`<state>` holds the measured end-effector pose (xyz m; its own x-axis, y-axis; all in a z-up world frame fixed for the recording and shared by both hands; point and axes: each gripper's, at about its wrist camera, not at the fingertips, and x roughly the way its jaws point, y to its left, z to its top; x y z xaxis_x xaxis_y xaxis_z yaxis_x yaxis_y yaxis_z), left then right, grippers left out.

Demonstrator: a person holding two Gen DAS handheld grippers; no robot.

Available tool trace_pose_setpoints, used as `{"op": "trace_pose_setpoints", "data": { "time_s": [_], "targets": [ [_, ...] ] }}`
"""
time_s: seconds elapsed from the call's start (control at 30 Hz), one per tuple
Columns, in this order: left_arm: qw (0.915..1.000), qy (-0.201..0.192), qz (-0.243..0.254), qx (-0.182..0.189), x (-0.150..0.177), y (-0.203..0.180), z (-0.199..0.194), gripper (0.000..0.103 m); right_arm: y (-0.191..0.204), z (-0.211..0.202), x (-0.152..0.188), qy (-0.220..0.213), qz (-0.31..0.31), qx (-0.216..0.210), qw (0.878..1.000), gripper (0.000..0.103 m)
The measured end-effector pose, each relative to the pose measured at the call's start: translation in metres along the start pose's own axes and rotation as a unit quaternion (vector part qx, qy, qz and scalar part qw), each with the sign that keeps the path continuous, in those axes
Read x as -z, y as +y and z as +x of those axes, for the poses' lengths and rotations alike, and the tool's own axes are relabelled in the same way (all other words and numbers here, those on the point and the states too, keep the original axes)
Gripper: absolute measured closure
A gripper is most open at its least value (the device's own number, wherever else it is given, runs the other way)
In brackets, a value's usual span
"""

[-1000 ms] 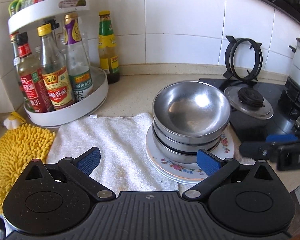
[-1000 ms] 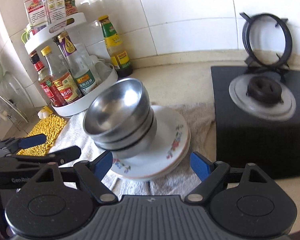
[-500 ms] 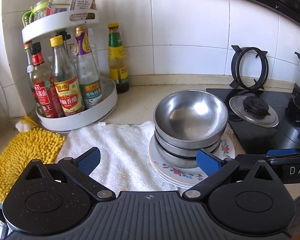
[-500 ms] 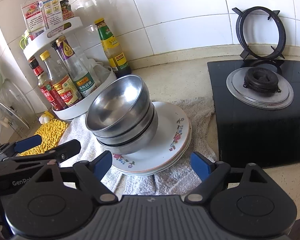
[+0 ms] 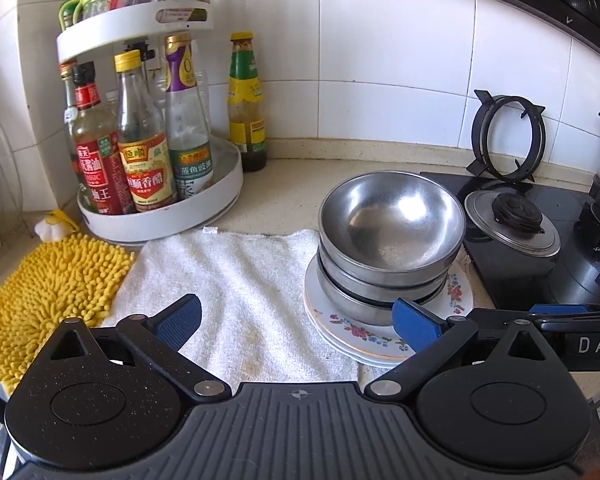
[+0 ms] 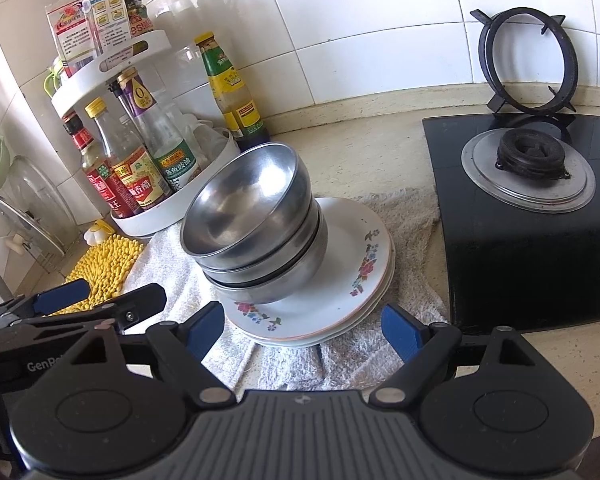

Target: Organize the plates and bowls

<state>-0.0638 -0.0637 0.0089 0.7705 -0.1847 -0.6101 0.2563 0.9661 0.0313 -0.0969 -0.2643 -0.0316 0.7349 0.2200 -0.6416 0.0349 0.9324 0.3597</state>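
Three nested steel bowls sit on a stack of white floral plates, which rests on a white towel. My left gripper is open, low and in front of the towel, its right finger close to the plates' near edge. My right gripper is open too, just in front of the plate stack, nothing between its fingers. Each gripper shows in the other's view, the right gripper at the right and the left gripper at the left.
A white two-tier rack of sauce bottles stands at the back left, a lone bottle beside it. A yellow chenille mat lies left of the towel. A black gas hob with burner and a pan support leaning on the wall sits right.
Both grippers have drawn back and risen a little from the bowls and plates, which look smaller and lower in view. Both stay open; bowls and plates have not moved.
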Motion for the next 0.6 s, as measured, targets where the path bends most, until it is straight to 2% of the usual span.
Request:
{"op": "trace_pose_setpoints", "data": {
  "time_s": [0.6],
  "targets": [
    [1.0000, 0.003, -0.003, -0.008, 0.005, 0.010, -0.004, 0.001, 0.013, 0.004, 0.004, 0.005, -0.007, -0.001, 1.000, 0.016]
  ]
}}
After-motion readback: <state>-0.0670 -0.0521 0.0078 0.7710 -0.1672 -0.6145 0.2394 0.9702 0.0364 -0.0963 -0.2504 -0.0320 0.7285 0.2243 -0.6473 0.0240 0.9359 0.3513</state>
